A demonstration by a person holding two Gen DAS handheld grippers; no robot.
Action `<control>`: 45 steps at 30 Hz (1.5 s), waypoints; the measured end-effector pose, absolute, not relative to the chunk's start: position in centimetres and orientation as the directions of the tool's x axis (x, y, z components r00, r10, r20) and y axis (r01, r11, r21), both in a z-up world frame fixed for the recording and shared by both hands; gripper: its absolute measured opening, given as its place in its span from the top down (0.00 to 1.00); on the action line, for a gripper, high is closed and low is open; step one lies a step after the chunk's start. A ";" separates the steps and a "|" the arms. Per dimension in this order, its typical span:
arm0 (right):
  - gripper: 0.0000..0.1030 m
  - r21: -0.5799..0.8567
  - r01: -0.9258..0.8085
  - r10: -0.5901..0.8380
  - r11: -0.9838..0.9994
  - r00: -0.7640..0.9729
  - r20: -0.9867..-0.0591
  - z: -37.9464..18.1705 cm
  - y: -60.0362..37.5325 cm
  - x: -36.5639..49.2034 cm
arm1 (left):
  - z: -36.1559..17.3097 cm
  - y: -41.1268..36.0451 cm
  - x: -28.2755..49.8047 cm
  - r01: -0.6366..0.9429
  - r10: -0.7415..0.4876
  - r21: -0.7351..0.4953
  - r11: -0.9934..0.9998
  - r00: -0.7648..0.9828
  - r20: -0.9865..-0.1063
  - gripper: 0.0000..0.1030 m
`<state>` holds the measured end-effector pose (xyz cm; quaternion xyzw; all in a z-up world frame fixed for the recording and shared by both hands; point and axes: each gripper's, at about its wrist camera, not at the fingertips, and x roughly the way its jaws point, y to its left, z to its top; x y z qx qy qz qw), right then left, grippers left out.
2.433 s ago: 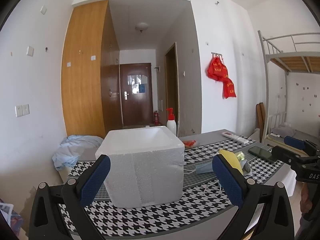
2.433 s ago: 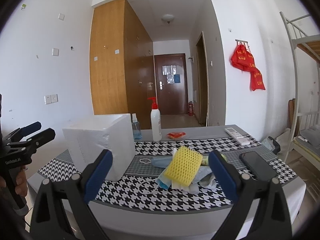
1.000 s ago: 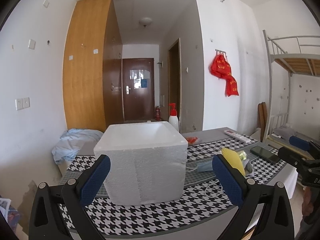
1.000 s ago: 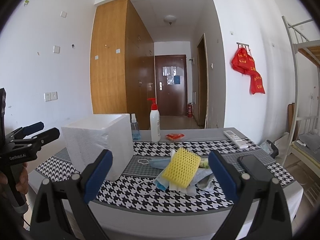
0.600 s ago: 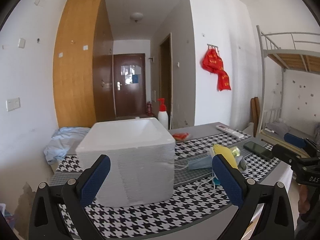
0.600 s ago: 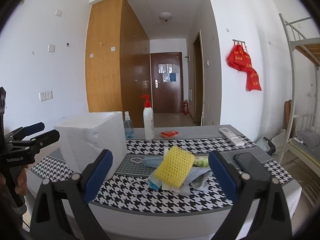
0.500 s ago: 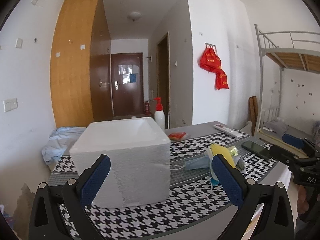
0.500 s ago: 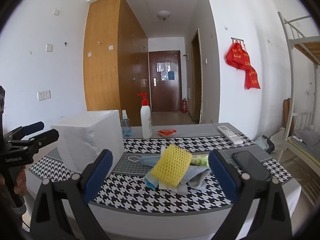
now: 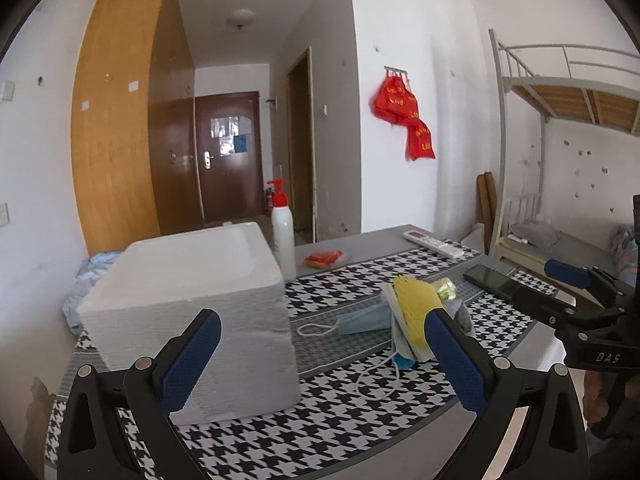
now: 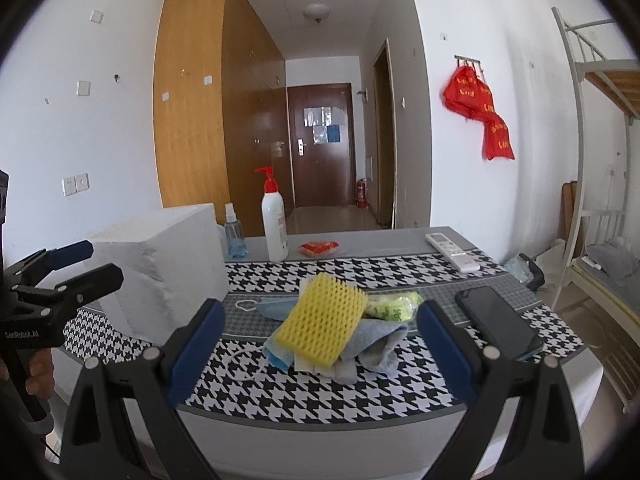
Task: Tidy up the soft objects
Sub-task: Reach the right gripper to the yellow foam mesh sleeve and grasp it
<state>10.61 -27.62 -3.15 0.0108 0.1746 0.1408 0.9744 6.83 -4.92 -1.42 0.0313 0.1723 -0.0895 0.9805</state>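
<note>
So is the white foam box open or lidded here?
Open: the foam box has no lid, and the left wrist view shows its recessed interior. Contents cannot be seen.

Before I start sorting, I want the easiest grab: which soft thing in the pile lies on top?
The yellow sponge. It lies tilted on top of the grey cloth and the blue face mask, which lie under it.

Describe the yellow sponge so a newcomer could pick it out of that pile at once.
On the houndstooth table, right of the white foam box, lies a small heap of soft things. The yellow sponge sits on top, tilted, over a grey cloth and blue face masks. It alone is bright yellow with a mesh of holes.
</note>
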 end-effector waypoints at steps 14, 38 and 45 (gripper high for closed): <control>0.05 0.082 -0.278 0.287 0.957 0.872 -0.396 -4.5 -28.5 12.8 | -2.8 -7.1 9.0 0.236 -0.210 0.013 0.972 0.887 -0.412 0.01; 0.05 0.152 -0.331 0.361 0.931 0.788 -0.499 -7.5 -29.7 18.2 | -6.4 -10.7 13.3 0.289 -0.229 0.027 0.957 0.810 -0.539 0.01; 0.05 0.166 -0.374 0.403 0.912 0.749 -0.525 -8.2 -28.9 19.5 | -7.0 -10.8 14.3 0.270 -0.208 0.031 0.962 0.803 -0.559 0.01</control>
